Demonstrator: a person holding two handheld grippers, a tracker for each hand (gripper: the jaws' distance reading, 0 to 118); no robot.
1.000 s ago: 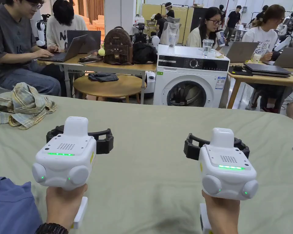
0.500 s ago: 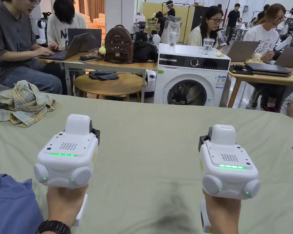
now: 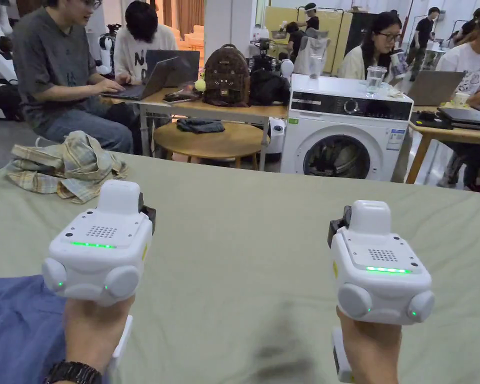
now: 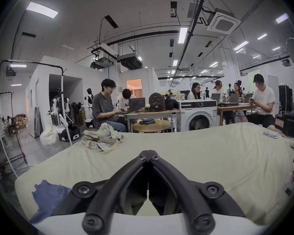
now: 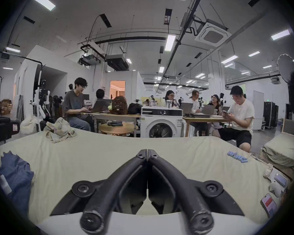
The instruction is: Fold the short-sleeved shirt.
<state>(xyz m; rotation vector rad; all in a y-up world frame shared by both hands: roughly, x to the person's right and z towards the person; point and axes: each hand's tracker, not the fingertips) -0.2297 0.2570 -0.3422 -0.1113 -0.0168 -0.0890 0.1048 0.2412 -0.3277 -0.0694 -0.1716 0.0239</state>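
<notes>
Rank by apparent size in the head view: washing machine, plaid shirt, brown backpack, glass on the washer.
1. washing machine
2. plaid shirt
3. brown backpack
4. glass

The shirt is crumpled and nearer the camera, so its rank over the backpack is apparent only.

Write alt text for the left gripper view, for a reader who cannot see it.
The left gripper, its two black jaws shut on nothing, hangs over a pale green bed cover. A crumpled plaid shirt lies at the far left edge and a blue garment at the near left corner. Beyond are a washing machine and people at tables with laptops.
</notes>
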